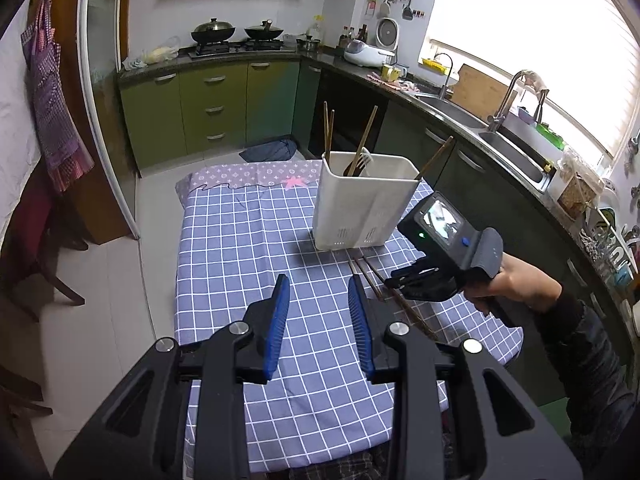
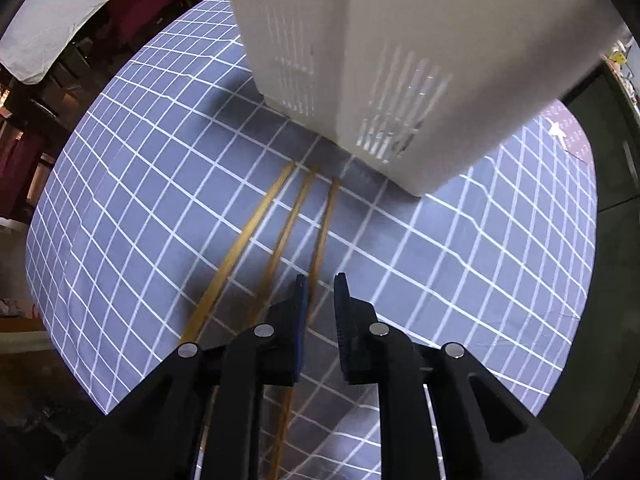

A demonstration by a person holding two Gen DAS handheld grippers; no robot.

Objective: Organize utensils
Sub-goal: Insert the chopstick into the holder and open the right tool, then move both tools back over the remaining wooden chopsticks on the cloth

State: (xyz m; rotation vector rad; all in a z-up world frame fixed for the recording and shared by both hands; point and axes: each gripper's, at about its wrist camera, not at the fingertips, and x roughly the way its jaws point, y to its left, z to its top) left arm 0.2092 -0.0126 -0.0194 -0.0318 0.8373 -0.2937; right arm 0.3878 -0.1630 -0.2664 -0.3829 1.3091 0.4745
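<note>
A white utensil holder stands on the blue checked tablecloth and holds several chopsticks and a slotted spatula. Three wooden chopsticks lie on the cloth in front of it; the right wrist view shows them running toward the holder. My right gripper is low over them, jaws narrowly apart around the rightmost chopstick, not clamped. It also shows in the left wrist view. My left gripper is open and empty above the cloth, left of the chopsticks.
The table's right edge is near the dark cabinets and sink counter. A dark wooden chair stands left of the table. Green cabinets and a stove with woks are at the back.
</note>
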